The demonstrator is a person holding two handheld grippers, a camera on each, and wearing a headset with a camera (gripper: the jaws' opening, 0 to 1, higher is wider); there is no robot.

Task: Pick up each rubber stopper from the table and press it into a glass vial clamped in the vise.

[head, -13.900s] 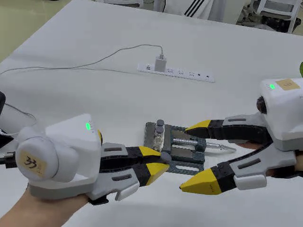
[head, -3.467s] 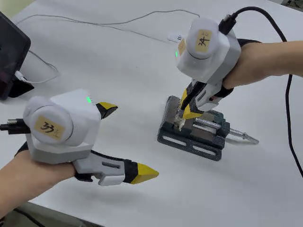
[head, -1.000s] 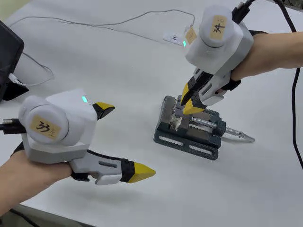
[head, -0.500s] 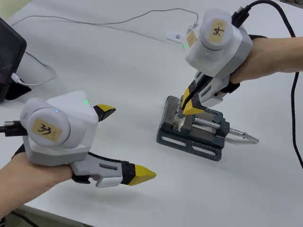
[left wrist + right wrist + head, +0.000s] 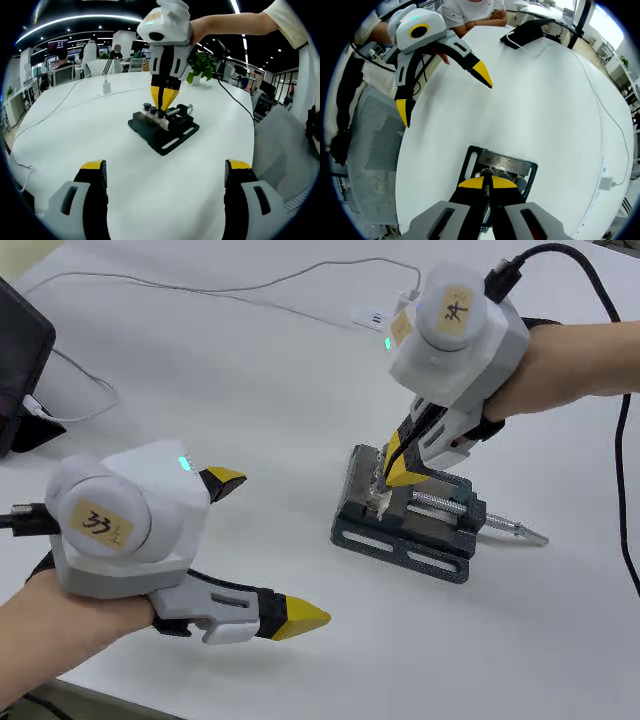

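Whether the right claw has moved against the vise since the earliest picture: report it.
Yes. It lay open beside the screw end of the vise; now the right claw stands shut, tips down over the vials clamped in it.

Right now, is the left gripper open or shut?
Open. The left gripper has its yellow-tipped jaws spread wide apart, with bare table between them and nothing held.

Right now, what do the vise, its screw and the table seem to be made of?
The vise looks like cast metal, painted dark and matte, judging by its blocky shape. Its screw is bare bright metal, probably steel: it glints. The table is smooth and white, perhaps laminate; I cannot be sure.
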